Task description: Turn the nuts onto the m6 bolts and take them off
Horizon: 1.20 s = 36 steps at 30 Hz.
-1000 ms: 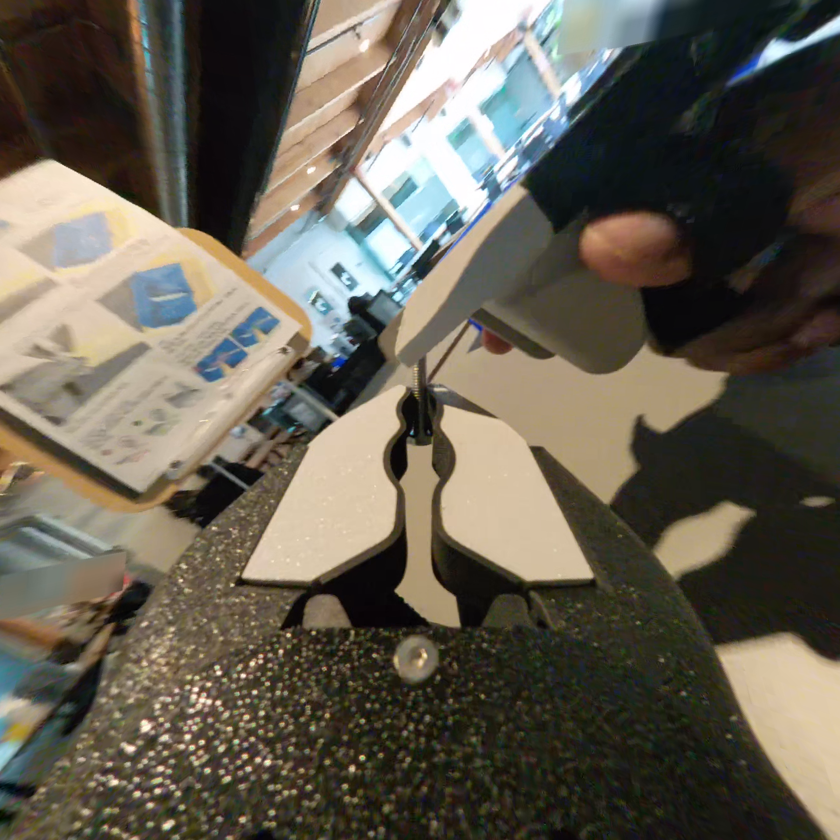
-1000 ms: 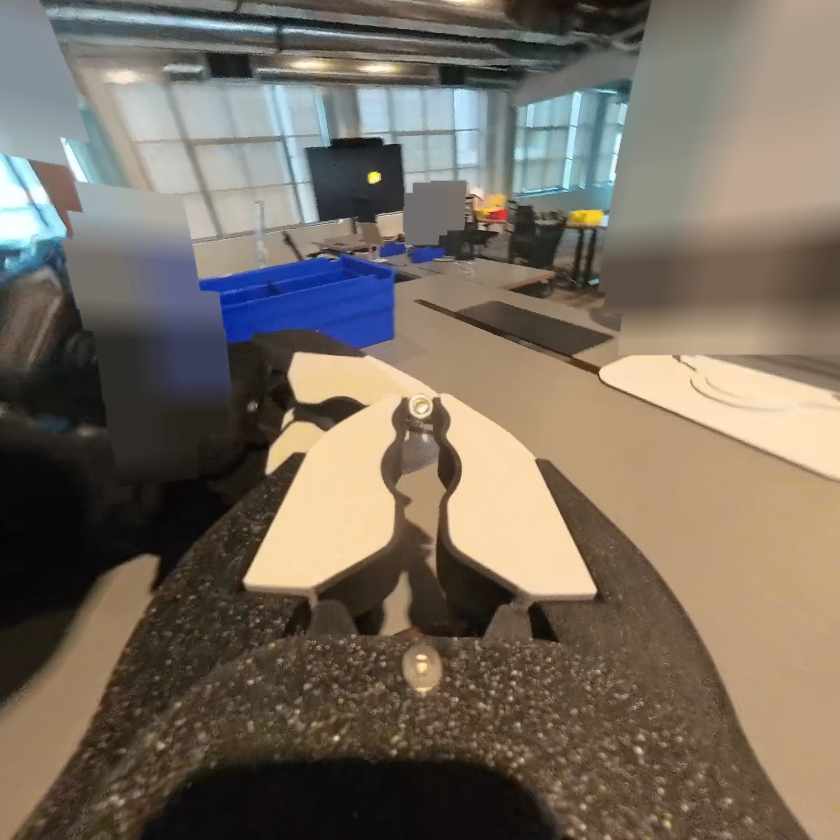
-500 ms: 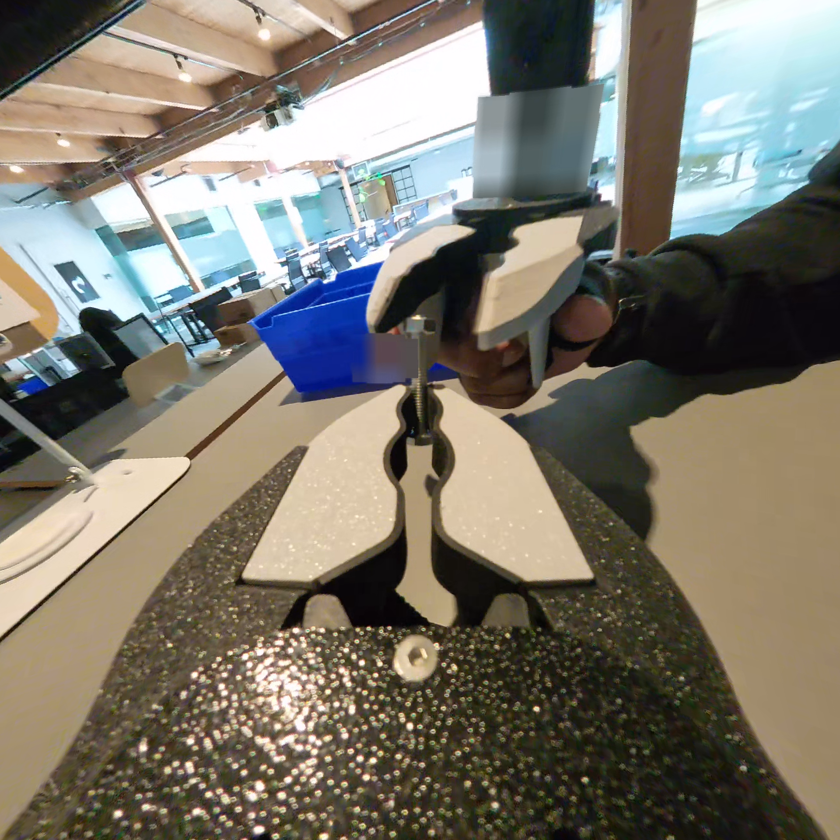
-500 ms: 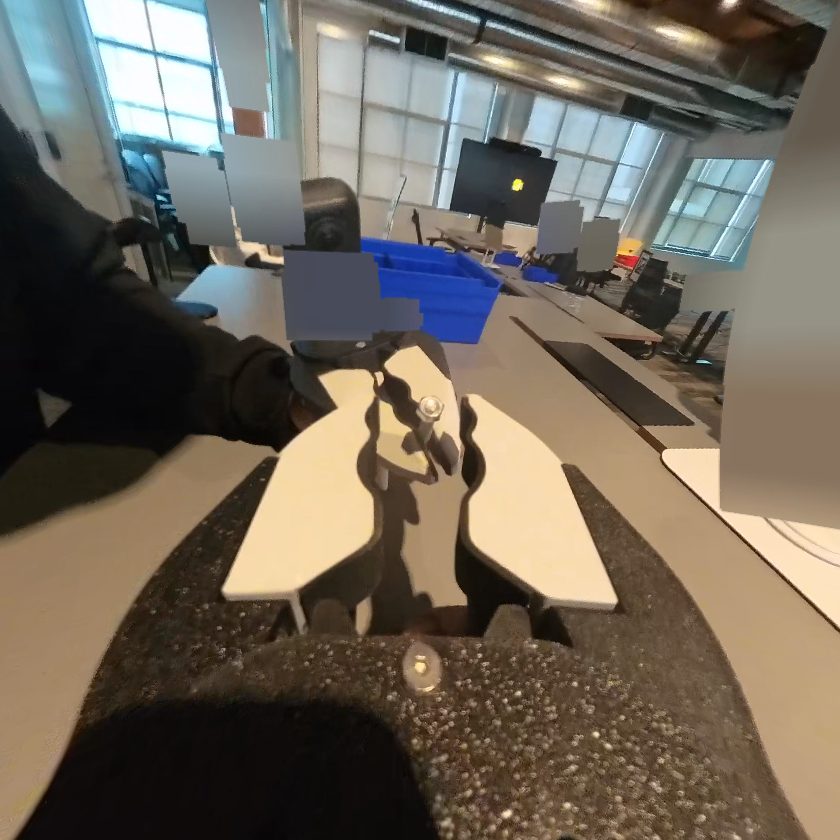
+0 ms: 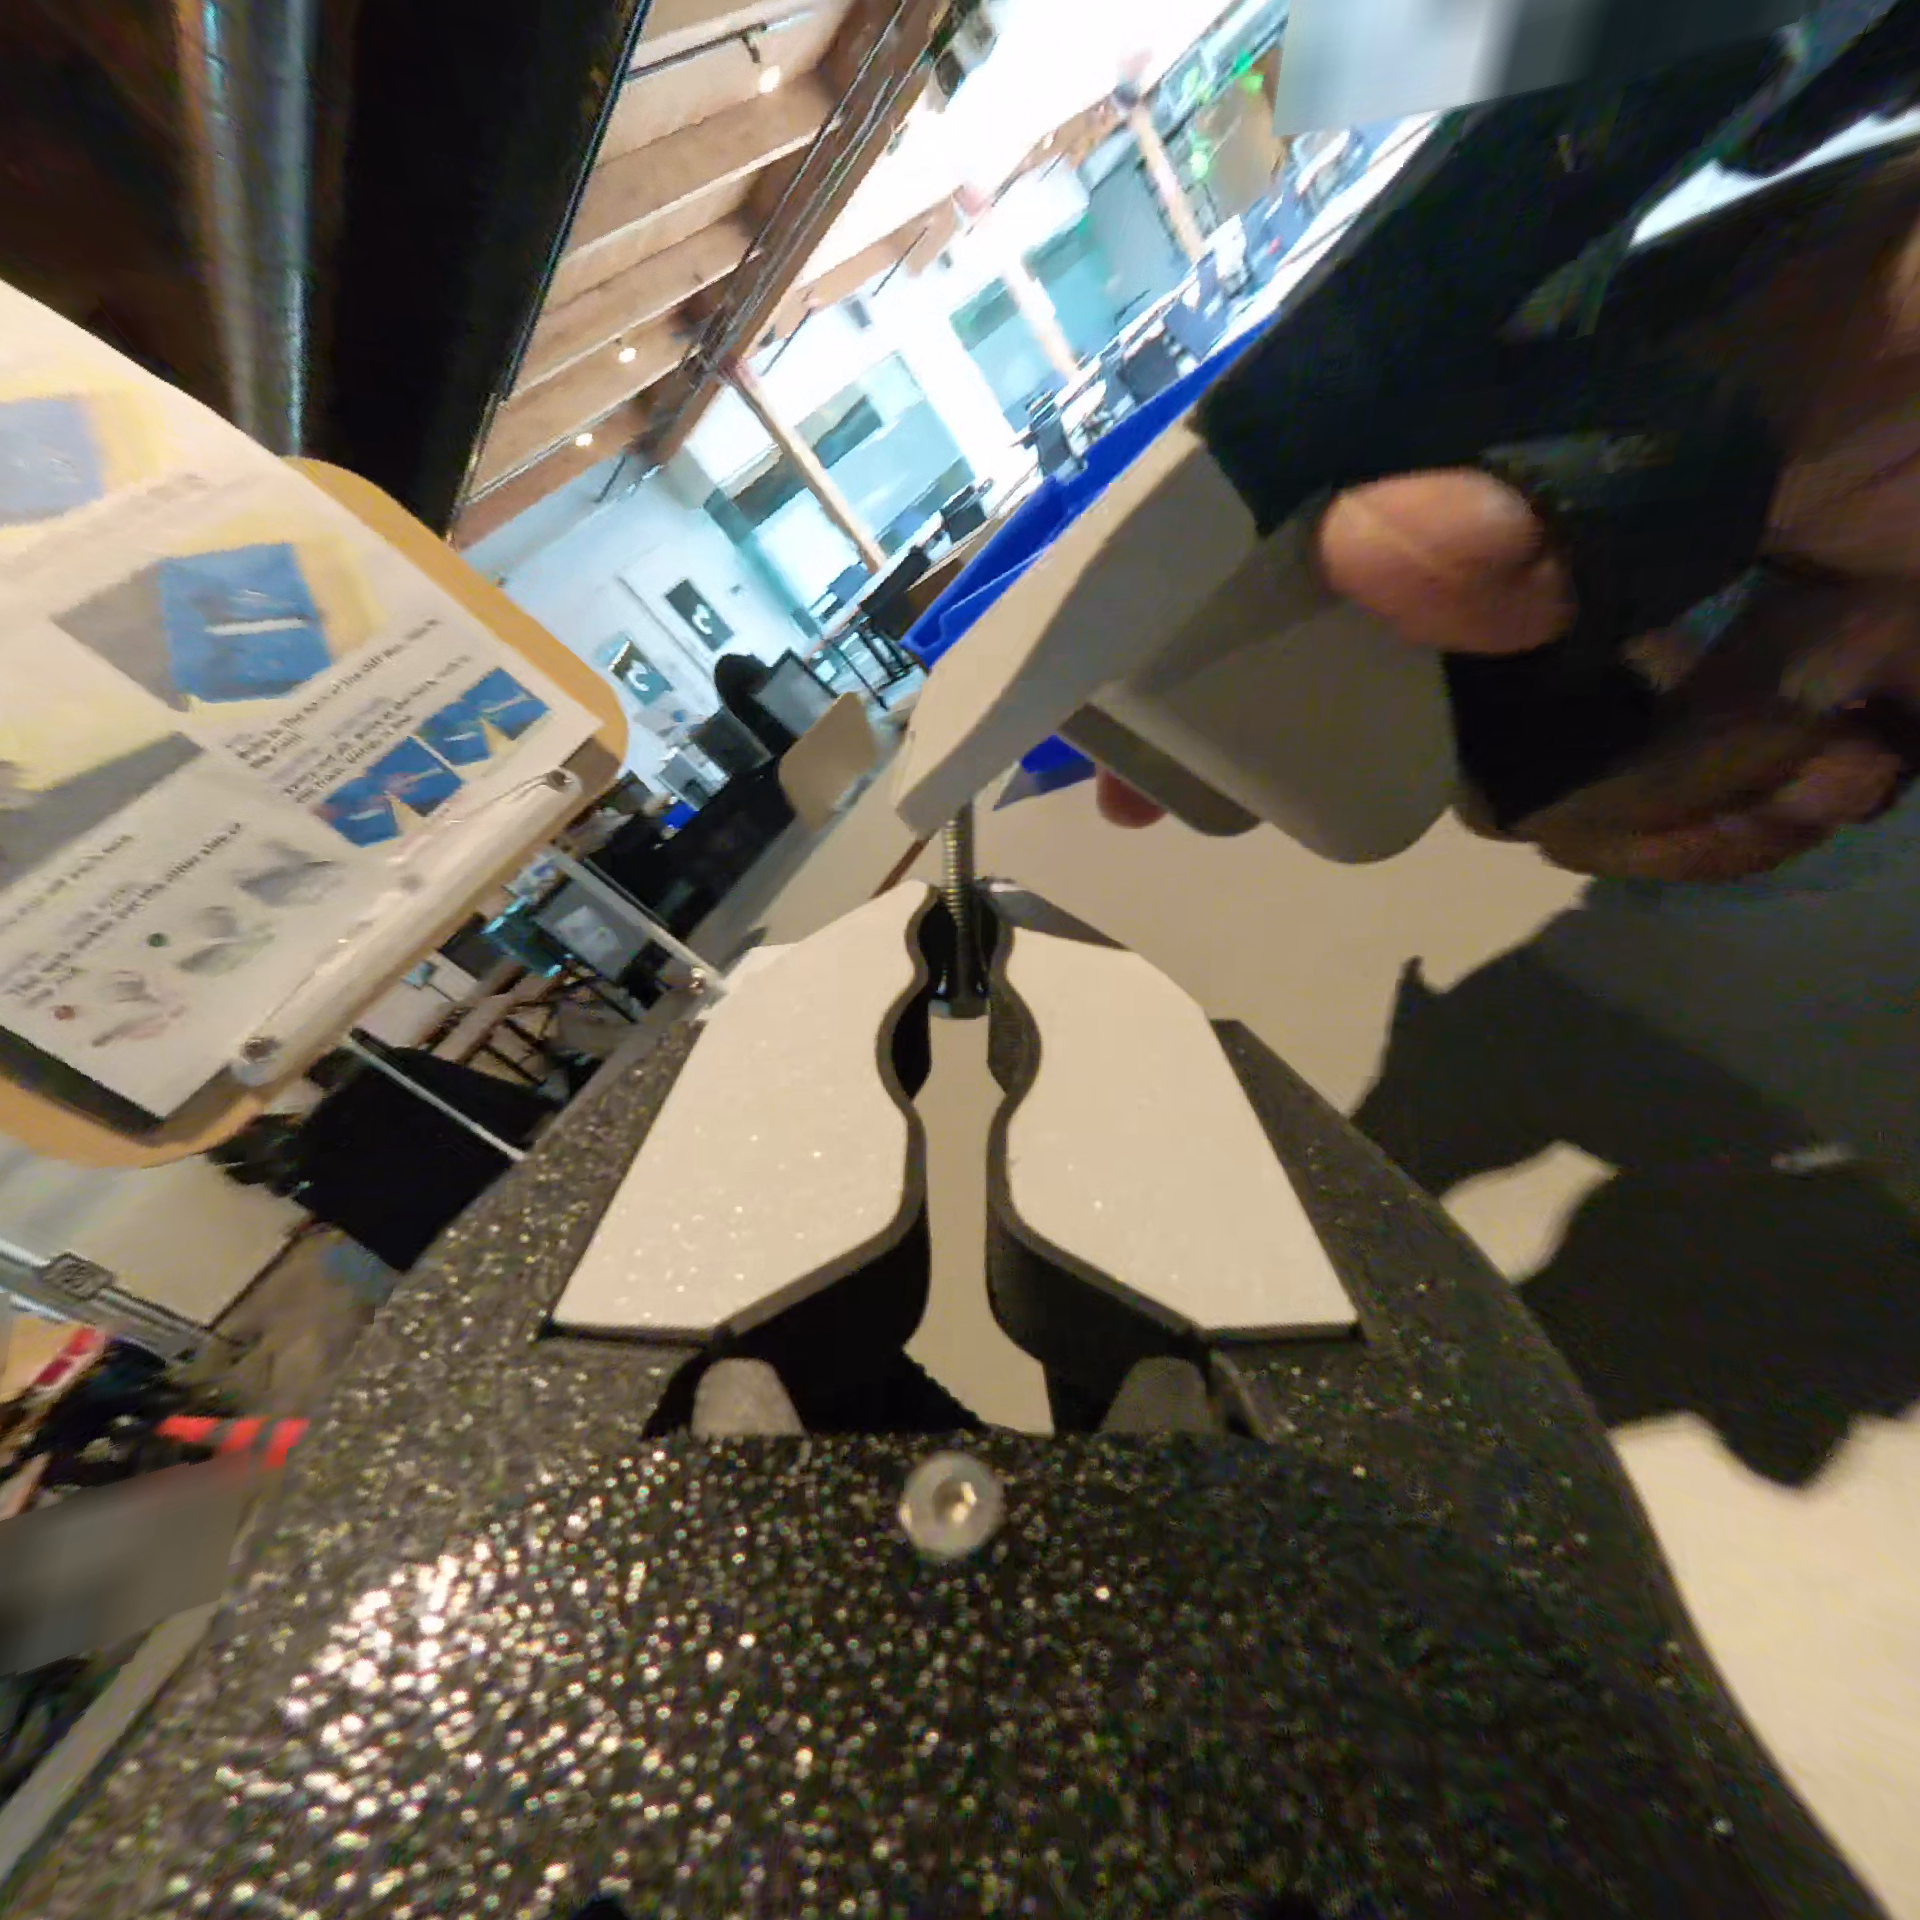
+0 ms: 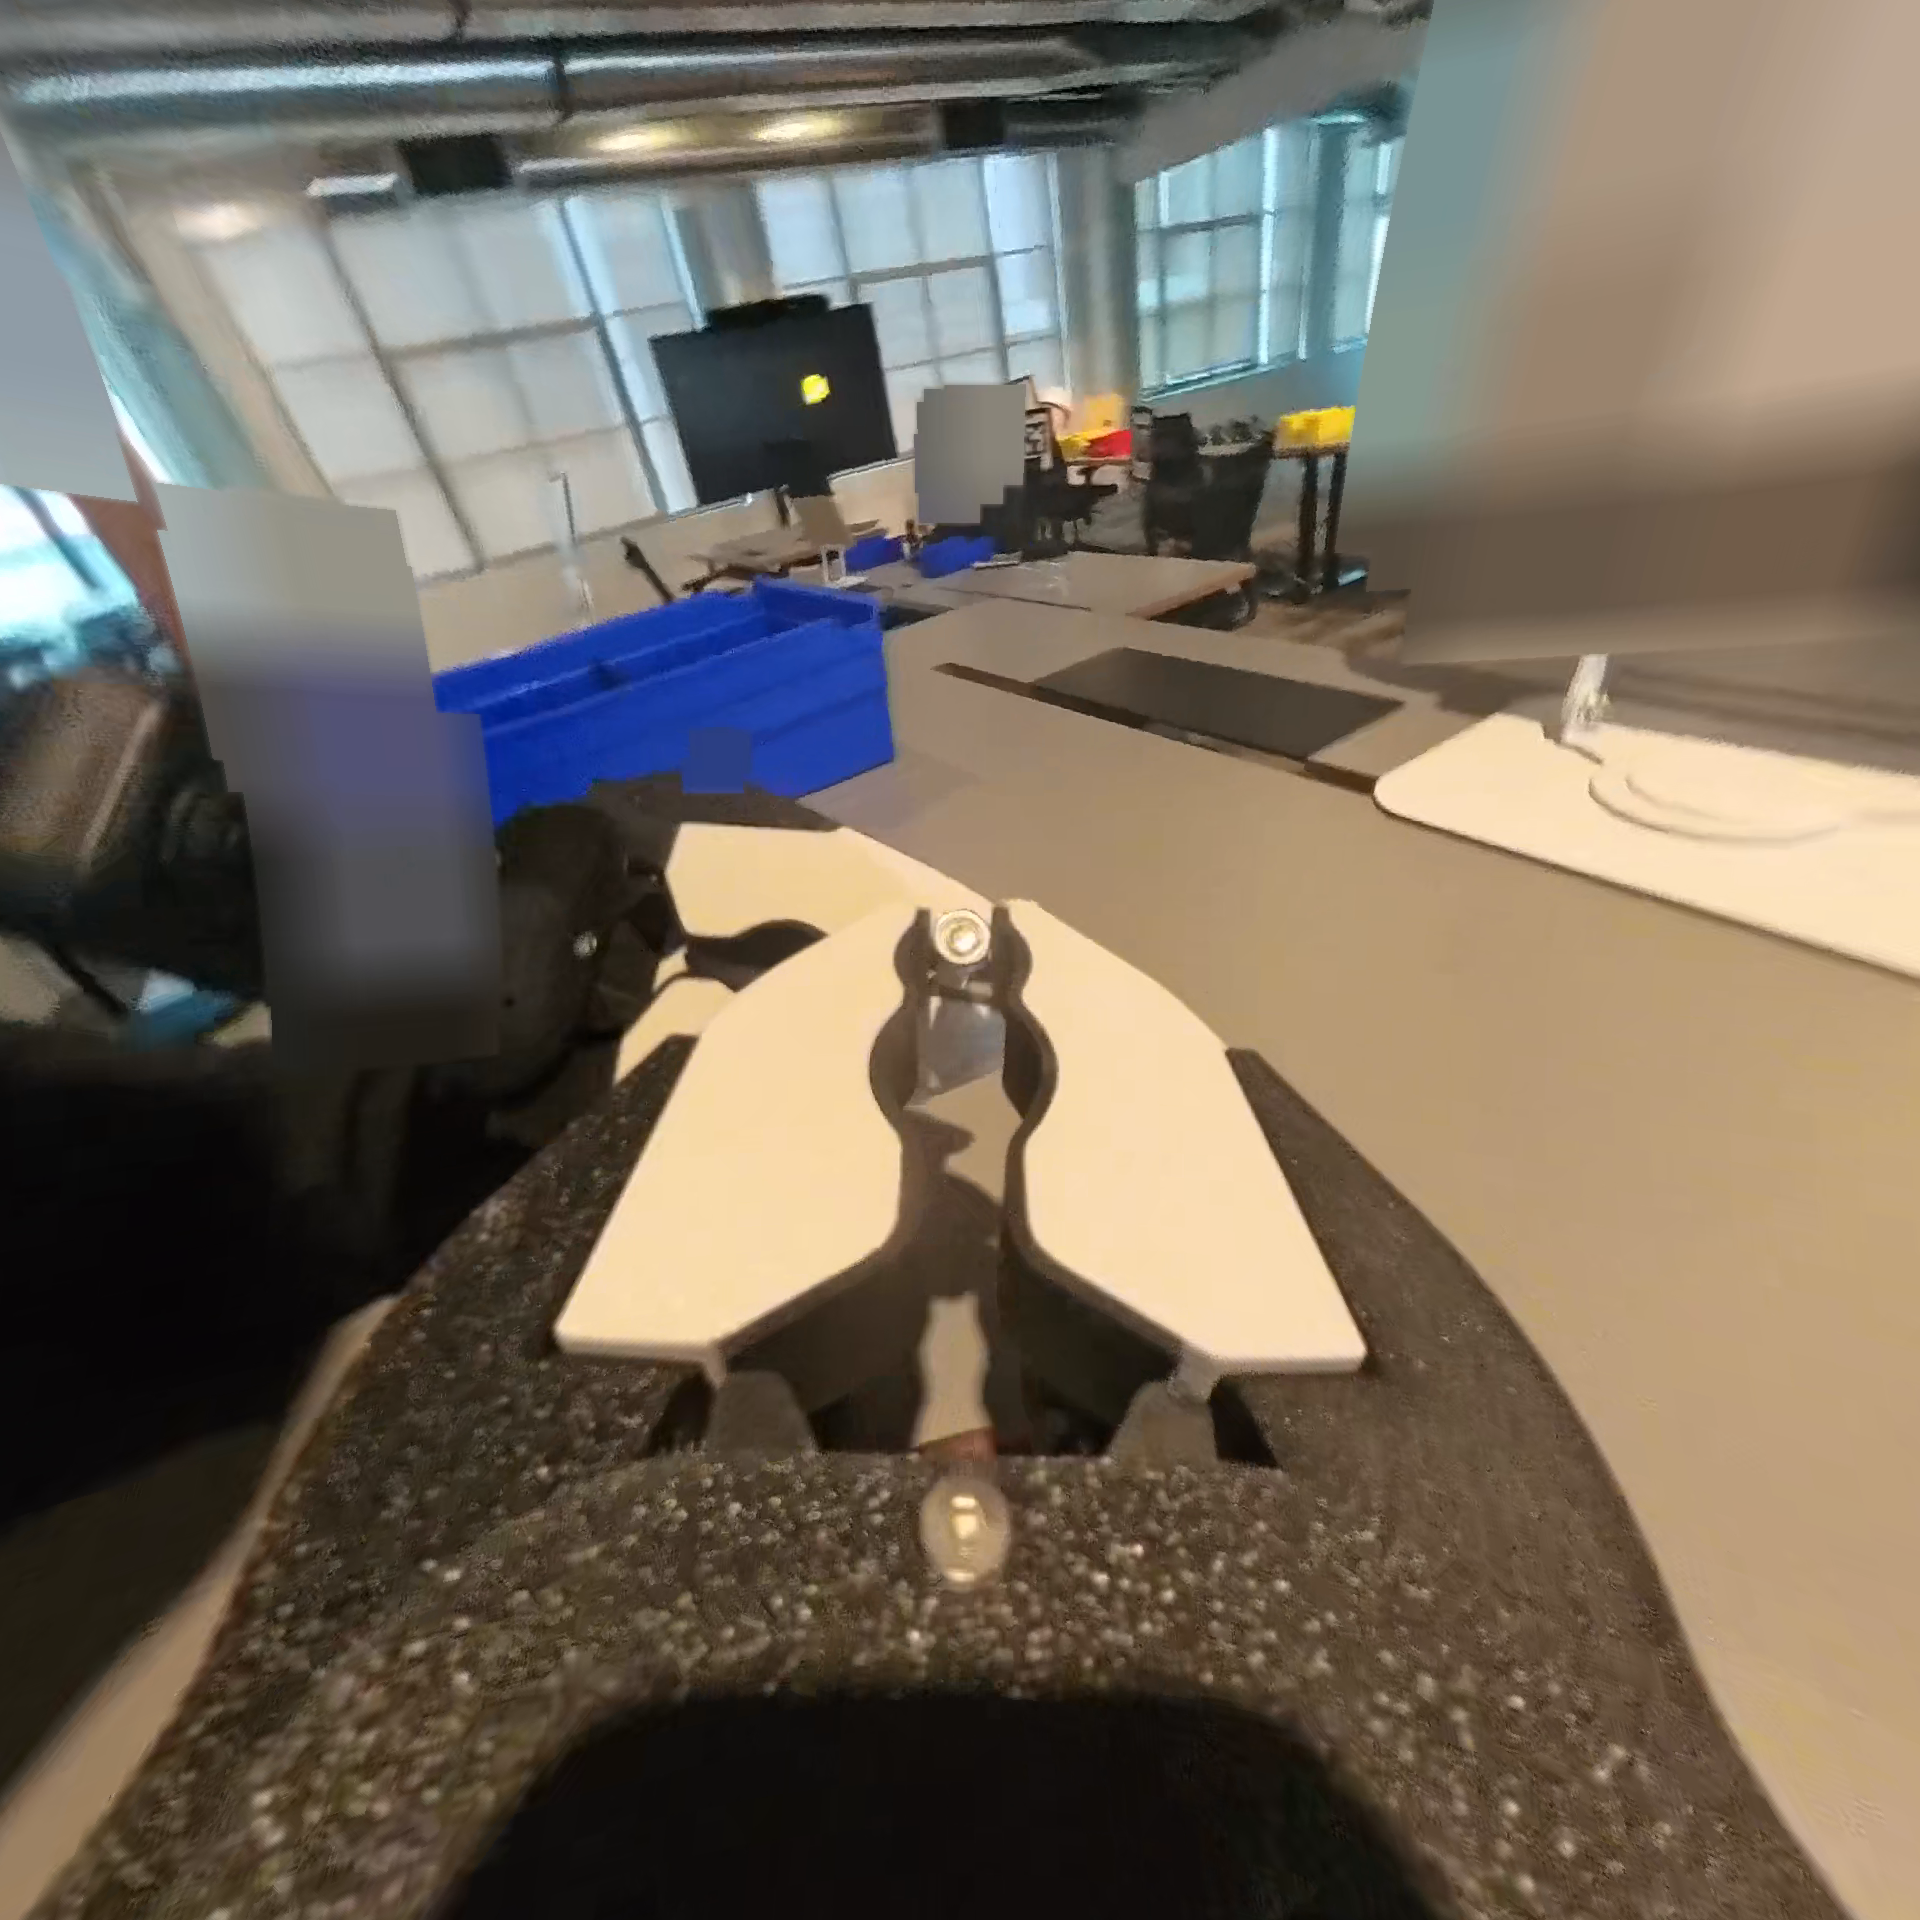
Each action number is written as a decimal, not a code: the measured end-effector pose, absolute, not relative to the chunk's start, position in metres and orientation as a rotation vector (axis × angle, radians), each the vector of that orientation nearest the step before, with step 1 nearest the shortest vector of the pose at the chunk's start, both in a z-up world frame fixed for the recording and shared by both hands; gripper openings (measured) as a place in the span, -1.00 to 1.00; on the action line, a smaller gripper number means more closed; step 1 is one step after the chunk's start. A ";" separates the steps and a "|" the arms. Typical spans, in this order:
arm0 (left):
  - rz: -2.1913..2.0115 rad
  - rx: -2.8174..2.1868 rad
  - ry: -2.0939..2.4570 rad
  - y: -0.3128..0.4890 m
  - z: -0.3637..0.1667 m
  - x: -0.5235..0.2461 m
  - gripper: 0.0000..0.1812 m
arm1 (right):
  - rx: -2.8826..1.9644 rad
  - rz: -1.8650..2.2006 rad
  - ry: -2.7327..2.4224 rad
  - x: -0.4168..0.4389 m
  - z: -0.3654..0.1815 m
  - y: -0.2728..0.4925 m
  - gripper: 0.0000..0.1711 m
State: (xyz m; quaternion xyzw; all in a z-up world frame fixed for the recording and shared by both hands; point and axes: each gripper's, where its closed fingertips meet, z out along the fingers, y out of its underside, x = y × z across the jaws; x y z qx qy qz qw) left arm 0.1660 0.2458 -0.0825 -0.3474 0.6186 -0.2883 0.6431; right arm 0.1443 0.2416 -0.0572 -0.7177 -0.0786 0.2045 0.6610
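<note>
L gripper (image 5: 961,961) clamps threaded steel bolt (image 5: 962,883) | R gripper (image 6: 961,940) pinches hex nut (image 6: 958,940)

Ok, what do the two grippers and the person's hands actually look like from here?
Both match: the left gripper and right gripper have flat pale-grey fingers with wavy, black-edged inner sides, on a black speckled body with a silver screw at its centre. In the left wrist view, the hand on the right gripper wears a black fingerless glove. No cables visible.
</note>
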 end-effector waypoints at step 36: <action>-0.884 -0.848 1.451 0.233 -0.086 0.166 -0.95 | -1.603 0.617 -0.281 0.145 -0.053 0.237 -0.56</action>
